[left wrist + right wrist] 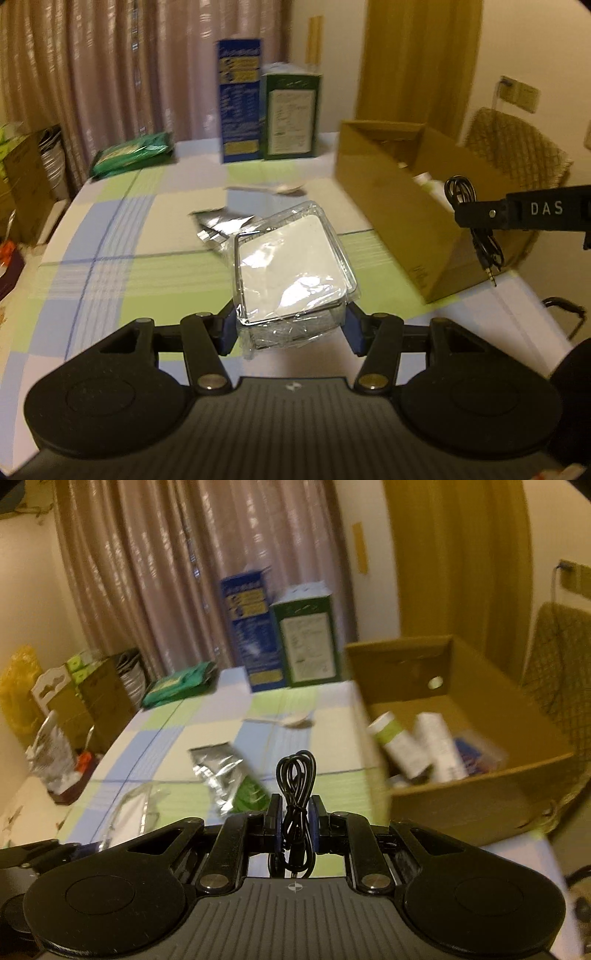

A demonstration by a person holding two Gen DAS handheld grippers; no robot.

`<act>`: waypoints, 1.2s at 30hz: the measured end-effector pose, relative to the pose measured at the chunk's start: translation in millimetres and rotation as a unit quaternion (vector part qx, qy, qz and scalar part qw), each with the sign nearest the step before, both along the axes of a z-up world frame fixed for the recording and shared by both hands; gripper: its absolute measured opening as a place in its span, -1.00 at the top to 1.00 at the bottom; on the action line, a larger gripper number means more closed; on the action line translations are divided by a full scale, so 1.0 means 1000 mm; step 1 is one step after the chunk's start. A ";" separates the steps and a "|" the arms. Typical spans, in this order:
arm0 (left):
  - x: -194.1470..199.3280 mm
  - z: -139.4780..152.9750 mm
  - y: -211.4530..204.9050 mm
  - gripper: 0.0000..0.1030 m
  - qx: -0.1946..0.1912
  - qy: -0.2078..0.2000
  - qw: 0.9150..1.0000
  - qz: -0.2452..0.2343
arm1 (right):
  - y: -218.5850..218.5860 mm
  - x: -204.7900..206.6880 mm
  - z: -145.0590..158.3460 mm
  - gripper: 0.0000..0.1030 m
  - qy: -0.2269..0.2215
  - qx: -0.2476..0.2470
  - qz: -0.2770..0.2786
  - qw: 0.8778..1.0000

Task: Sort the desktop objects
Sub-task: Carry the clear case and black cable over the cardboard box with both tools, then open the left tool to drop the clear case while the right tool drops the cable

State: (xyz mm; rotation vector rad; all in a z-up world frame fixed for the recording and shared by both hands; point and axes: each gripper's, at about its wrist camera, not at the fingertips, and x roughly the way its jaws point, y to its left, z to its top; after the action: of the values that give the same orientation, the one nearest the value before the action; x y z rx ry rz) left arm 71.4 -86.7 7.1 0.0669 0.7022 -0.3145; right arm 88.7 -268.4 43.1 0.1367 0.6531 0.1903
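My left gripper is shut on a clear plastic box with a white lid and holds it above the checked tablecloth. My right gripper is shut on a coiled black cable, which also shows in the left wrist view, hanging beside the open cardboard box. In the right wrist view the cardboard box lies ahead to the right and holds white tubes. A silver-green foil pouch and a white spoon lie on the table.
A blue carton and a green carton stand at the table's far edge, with a green packet to their left. Boxes and bags sit off the table's left side. A wicker chair stands behind the cardboard box.
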 end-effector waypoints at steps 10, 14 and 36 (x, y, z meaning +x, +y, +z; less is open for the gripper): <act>0.013 0.042 -0.083 0.02 -0.018 -0.023 0.997 -0.077 | -0.088 -0.004 0.038 0.79 -0.024 0.010 -0.069 0.997; 0.023 0.051 -0.113 0.02 -0.022 -0.026 0.995 -0.096 | -0.115 0.002 0.044 0.79 -0.030 -0.002 -0.078 0.996; 0.125 0.034 -0.204 -0.20 -0.047 -0.003 0.992 -0.114 | -0.177 0.076 0.028 0.79 -0.026 -0.027 -0.069 0.997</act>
State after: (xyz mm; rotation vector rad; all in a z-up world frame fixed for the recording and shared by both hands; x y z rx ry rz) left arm 196.6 -290.7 41.4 0.0582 0.6743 -0.5654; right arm 165.0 -445.6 71.6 0.1235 0.5947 0.0425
